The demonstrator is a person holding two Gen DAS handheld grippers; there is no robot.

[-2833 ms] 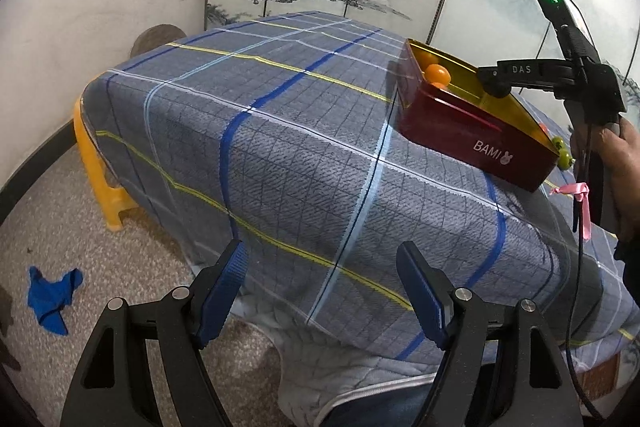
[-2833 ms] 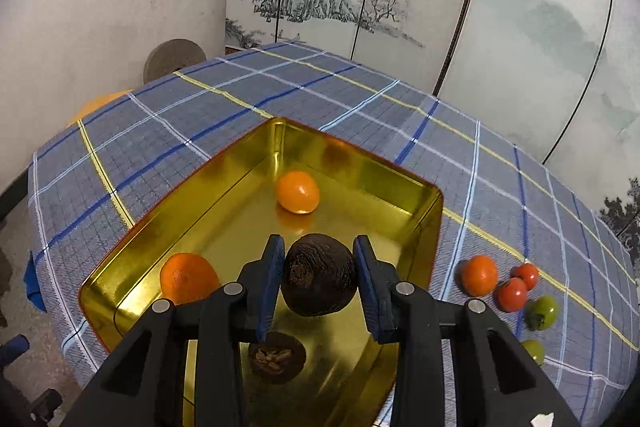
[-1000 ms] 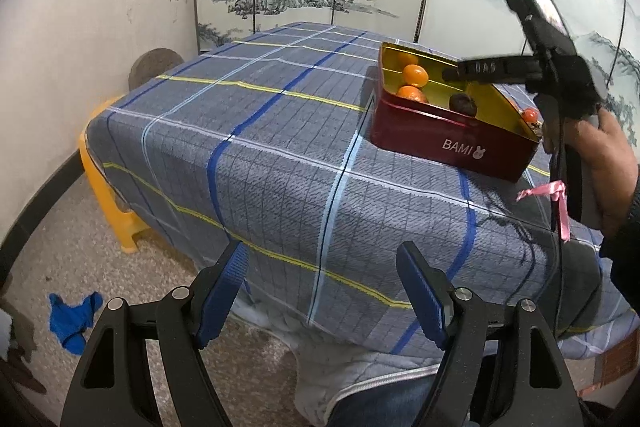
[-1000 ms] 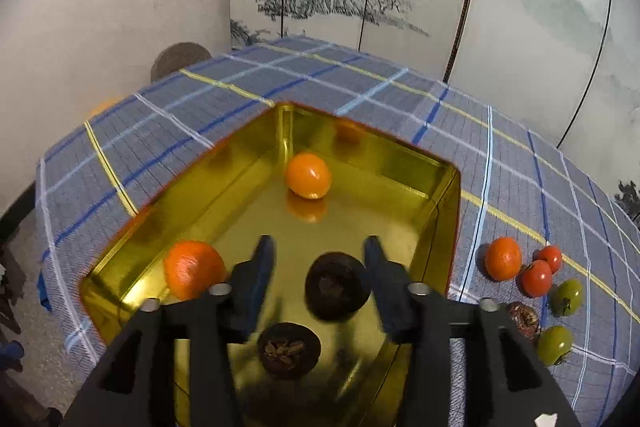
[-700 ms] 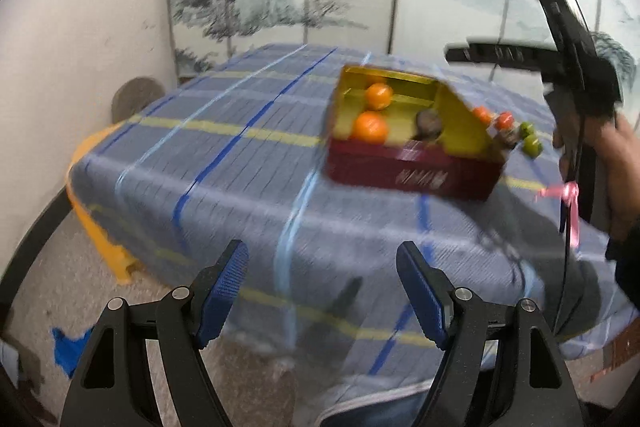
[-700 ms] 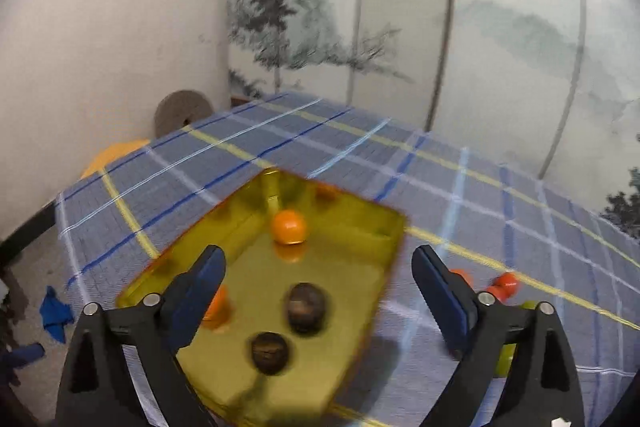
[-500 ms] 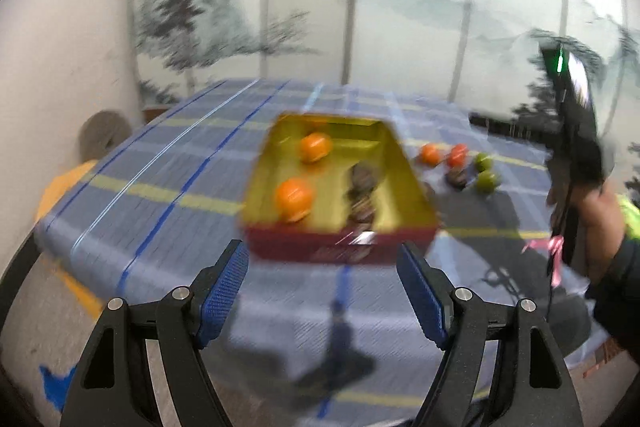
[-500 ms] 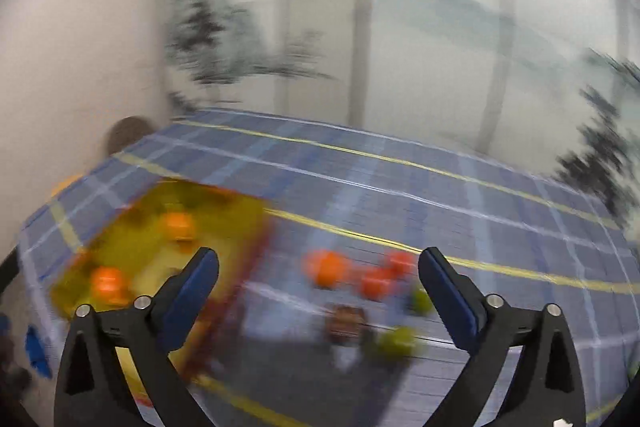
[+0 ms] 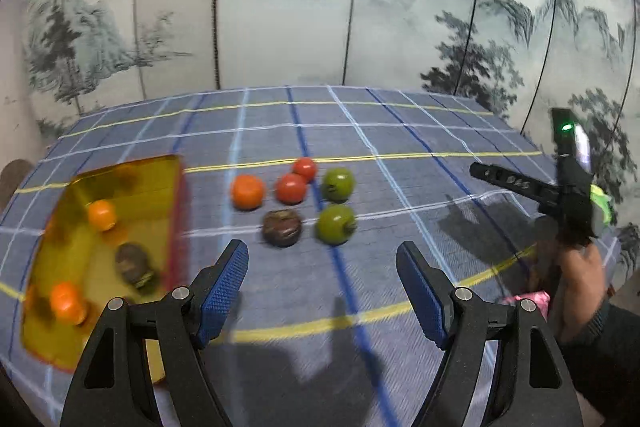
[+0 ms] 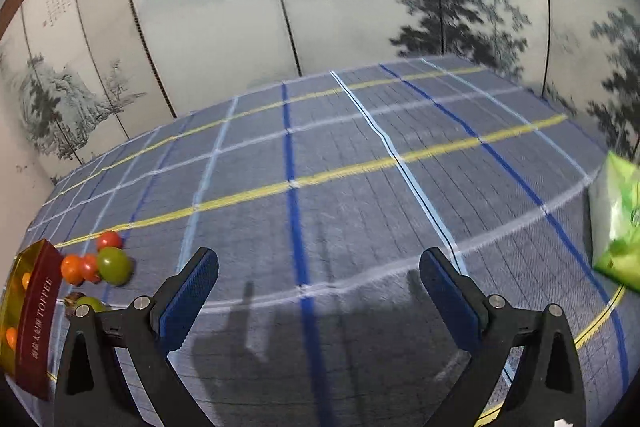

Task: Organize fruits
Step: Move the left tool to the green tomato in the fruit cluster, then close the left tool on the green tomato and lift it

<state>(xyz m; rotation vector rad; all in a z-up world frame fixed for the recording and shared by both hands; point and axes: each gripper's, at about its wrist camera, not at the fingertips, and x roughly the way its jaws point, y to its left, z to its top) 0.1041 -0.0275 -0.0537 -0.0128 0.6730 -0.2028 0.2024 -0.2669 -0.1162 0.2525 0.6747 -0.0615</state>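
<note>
We start with the loose fruits on the checked tablecloth [image 9: 400, 147], taking the gold tin [image 9: 132, 183] with red outer walls as our landmark. Just to the right of the tin in the left wrist view lies an orange fruit [image 9: 248, 191], then two red tomatoes [image 9: 291, 188] touching each other, then a green fruit [image 9: 338, 184] beyond them. Nearer to us sit a dark brown fruit [image 9: 281, 227] and a second green fruit [image 9: 336, 229], side by side but apart. Inside the tin we see two small orange fruits [image 9: 101, 215] and a dark brown one [image 9: 134, 267] (motion blur smears its outline, so we cannot tell whether there is more than one).

Our left gripper [image 9: 322, 281] hovers in front of the loose fruits, its blue pads spread with nothing between them. Our right gripper [image 10: 318, 297] has its jaws spread very wide, having just been opening, and only bare cloth shows between them; it hangs well to the right of the tin, which sits at the left edge of its view [image 10: 38, 327]. A green packet [image 10: 618, 223] lies far right of the tin. In the left wrist view, a hand [image 9: 582, 275] holds the right gripper's handle.
</note>
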